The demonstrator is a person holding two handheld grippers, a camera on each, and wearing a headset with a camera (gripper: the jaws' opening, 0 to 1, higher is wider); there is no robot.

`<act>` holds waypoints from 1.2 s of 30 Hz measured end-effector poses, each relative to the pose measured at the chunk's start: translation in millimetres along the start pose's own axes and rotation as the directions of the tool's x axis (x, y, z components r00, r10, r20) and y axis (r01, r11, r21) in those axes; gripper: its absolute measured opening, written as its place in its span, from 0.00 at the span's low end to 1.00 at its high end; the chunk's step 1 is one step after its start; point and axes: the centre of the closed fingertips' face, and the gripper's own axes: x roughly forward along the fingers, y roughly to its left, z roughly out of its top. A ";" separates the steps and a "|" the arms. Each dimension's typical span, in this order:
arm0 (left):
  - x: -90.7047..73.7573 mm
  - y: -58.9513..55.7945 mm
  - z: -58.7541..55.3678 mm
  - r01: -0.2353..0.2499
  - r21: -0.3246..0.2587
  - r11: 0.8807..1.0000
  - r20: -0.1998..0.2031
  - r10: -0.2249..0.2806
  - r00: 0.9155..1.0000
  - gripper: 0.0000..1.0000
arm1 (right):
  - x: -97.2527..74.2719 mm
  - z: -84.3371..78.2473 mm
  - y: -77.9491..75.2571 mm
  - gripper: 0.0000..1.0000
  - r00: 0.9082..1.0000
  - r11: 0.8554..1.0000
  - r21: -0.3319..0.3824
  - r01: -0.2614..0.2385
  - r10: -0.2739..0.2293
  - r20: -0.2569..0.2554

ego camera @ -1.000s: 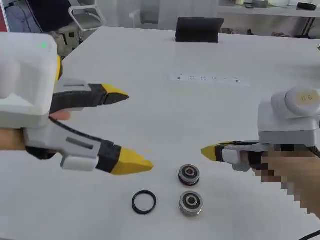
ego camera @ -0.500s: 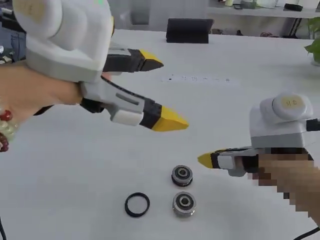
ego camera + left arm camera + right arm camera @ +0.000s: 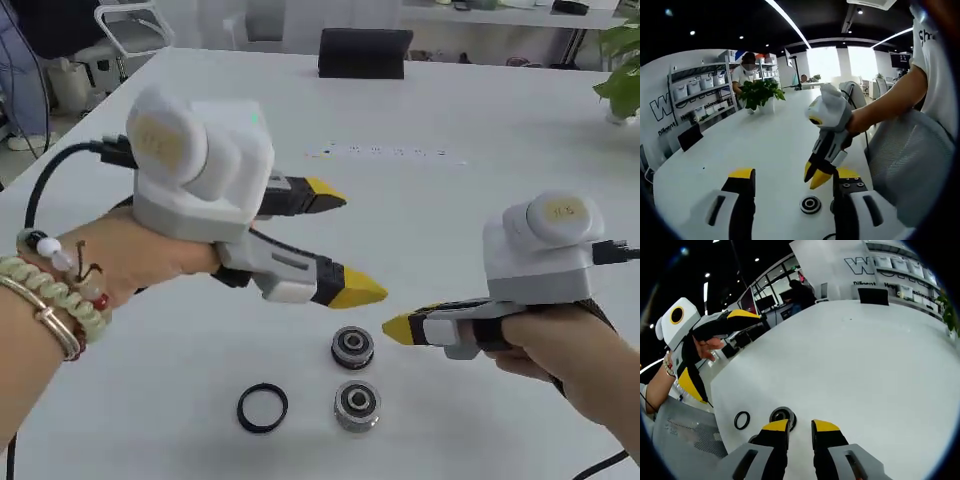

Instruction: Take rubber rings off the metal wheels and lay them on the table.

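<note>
Two small metal wheels lie on the white table (image 3: 480, 120). The far wheel (image 3: 352, 346) (image 3: 810, 204) (image 3: 782, 416) has a dark rim. The near wheel (image 3: 357, 403) shows a bare silver rim. A loose black rubber ring (image 3: 262, 408) (image 3: 742, 420) lies flat to its left. My left gripper (image 3: 362, 245) (image 3: 730, 357) hovers open above and left of the wheels, holding nothing. My right gripper (image 3: 390, 328) (image 3: 816, 177) is shut and empty, its tip just right of the far wheel and slightly above the table.
A black flat case (image 3: 365, 53) lies at the table's far edge, and a pale strip with small marks (image 3: 385, 152) sits mid-table. A chair (image 3: 130, 20) stands at the back left, a plant (image 3: 620, 80) at the right edge.
My left gripper rose and swung right, then came down part way, staying open. The right gripper's tip edged closer to the far wheel. Wheels and ring have not moved.
</note>
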 end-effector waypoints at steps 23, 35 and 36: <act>28.2 -15.1 -79.0 -0.007 -0.115 0.993 -0.114 -0.006 0.993 0.32 | 13.7 -22.9 14.8 0.17 0.995 0.994 -0.089 -0.063 0.056 -0.082; 43.1 -31.8 -86.4 0.022 -0.110 0.994 -0.140 -0.037 0.989 0.18 | 20.6 -25.2 21.5 0.22 0.995 0.977 -0.204 -0.066 0.049 -0.086; 43.5 -33.7 -88.1 0.028 -0.101 0.994 -0.149 -0.043 0.988 0.17 | 20.9 -25.0 22.3 0.22 0.995 0.976 -0.208 -0.067 0.050 -0.085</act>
